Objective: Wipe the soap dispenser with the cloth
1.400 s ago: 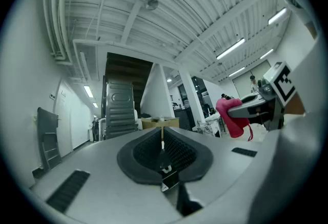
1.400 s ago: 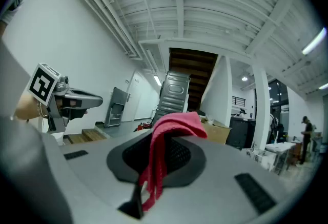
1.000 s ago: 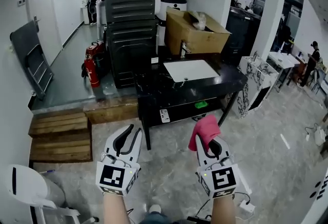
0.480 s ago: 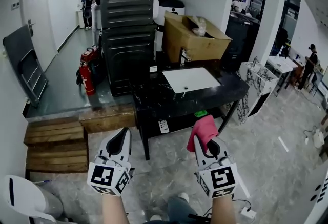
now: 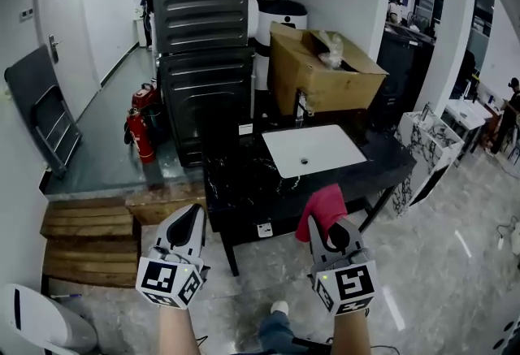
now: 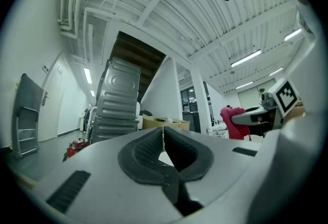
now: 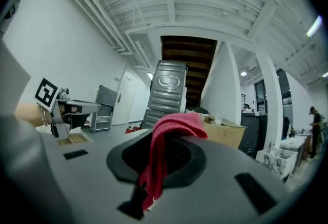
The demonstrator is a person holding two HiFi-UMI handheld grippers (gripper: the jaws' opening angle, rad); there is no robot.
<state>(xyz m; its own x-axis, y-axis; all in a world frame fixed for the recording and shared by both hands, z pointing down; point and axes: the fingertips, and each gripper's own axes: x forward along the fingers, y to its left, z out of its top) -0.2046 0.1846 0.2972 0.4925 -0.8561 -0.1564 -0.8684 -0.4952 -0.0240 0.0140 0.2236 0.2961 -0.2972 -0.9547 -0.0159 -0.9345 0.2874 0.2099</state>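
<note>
A pink cloth [image 5: 323, 205] hangs from my right gripper [image 5: 329, 225], which is shut on it; in the right gripper view the cloth [image 7: 173, 123] drapes over the jaw tips and down between the pads. My left gripper [image 5: 193, 214] is shut with nothing in it, its pads [image 6: 154, 142] meeting in a thin line. Both grippers are held level, just short of the near edge of a black counter [image 5: 236, 183] with a white sink basin [image 5: 314, 150] and a chrome tap [image 5: 301, 106]. I cannot make out a soap dispenser in any view.
An open cardboard box [image 5: 325, 69] stands behind the basin, beside a tall grey metal appliance [image 5: 203, 36]. Red fire extinguishers [image 5: 140, 130] and wooden pallet steps [image 5: 85, 235] lie to the left. A white chair [image 5: 32, 329] sits at the bottom left.
The left gripper's jaws went from open to shut with nothing between them. Both grippers and the camera have moved forward, so the counter now lies much closer.
</note>
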